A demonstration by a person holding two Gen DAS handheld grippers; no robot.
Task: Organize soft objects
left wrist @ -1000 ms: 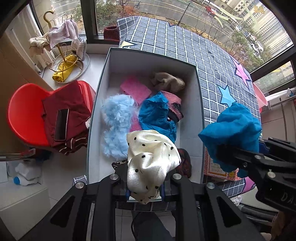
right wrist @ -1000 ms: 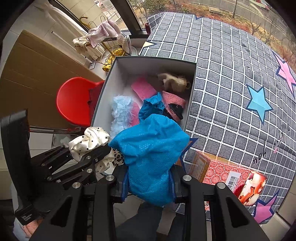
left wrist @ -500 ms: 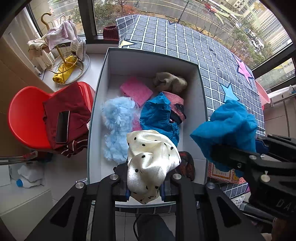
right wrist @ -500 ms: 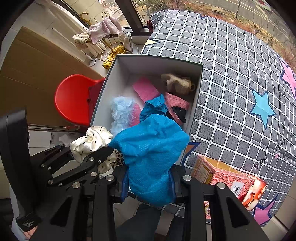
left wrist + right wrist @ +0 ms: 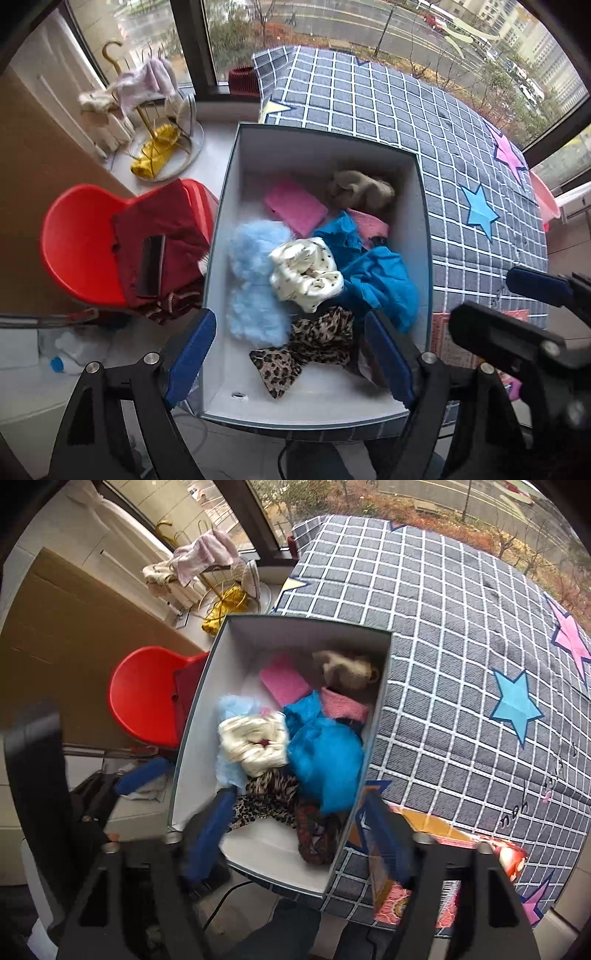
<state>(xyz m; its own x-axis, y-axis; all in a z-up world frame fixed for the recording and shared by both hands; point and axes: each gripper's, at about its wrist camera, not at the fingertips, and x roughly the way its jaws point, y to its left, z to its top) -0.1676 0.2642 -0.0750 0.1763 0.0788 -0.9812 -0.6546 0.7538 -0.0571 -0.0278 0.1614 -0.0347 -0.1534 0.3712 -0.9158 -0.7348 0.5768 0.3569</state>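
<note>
A white box stands on the checked table and holds several soft things. A cream dotted cloth lies in its middle, on a pale blue fluffy piece. A bright blue cloth lies beside it on the right, above a leopard-print cloth. My left gripper is open and empty over the box's near end. My right gripper is open and empty, just above the near right corner; it shows at the right of the left wrist view.
A red chair with dark red clothing stands left of the box. A wire rack with cloths sits on the sill behind it. A patterned red carton lies on the checked, star-printed tablecloth right of the box.
Both grippers have opened. The cream dotted cloth and the bright blue cloth have dropped from them into the box.
</note>
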